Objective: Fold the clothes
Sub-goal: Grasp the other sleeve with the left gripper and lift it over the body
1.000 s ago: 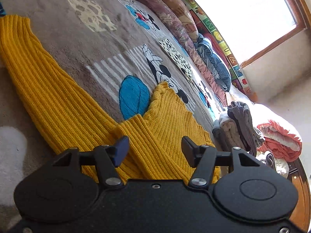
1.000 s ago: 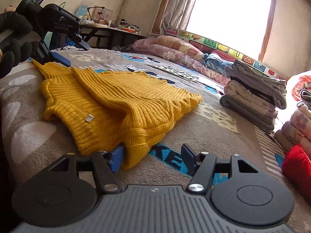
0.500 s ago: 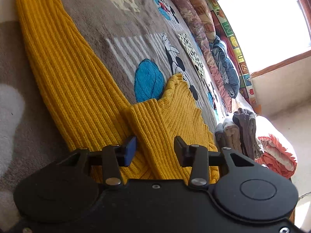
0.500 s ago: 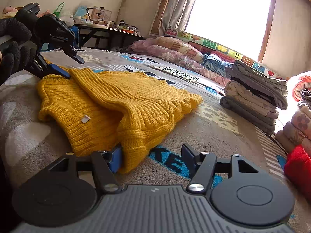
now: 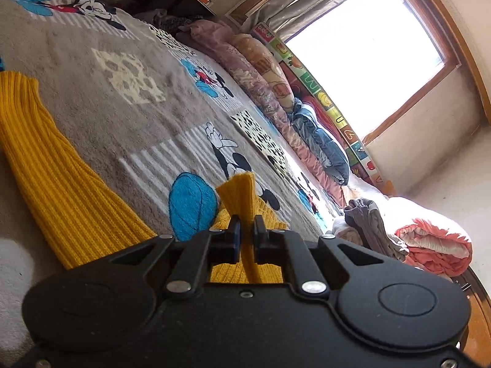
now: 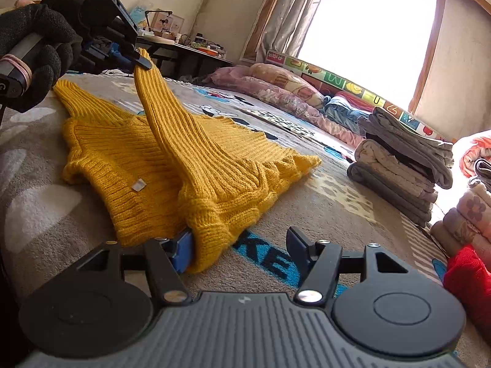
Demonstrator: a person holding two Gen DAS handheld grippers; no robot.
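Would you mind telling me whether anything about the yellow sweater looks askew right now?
Yes: one sleeve stands up in a tilted ridge, pinched at its cuff by the left gripper, while the rest of the sweater lies bunched on the blanket. The right gripper is open at the near fold.

In the left wrist view the left gripper [image 5: 244, 239] hides the near part of the yellow sweater [image 5: 61, 184], and the sleeve's far end runs off the left edge. The window [image 5: 362, 55] is blown out to white, so nothing outside can be told. In the right wrist view the gloved hand [image 6: 33, 49] is cut by the left edge, and the red garment [image 6: 469, 279] by the right. Things on the far tabletop [image 6: 184, 44] are too small to tell.
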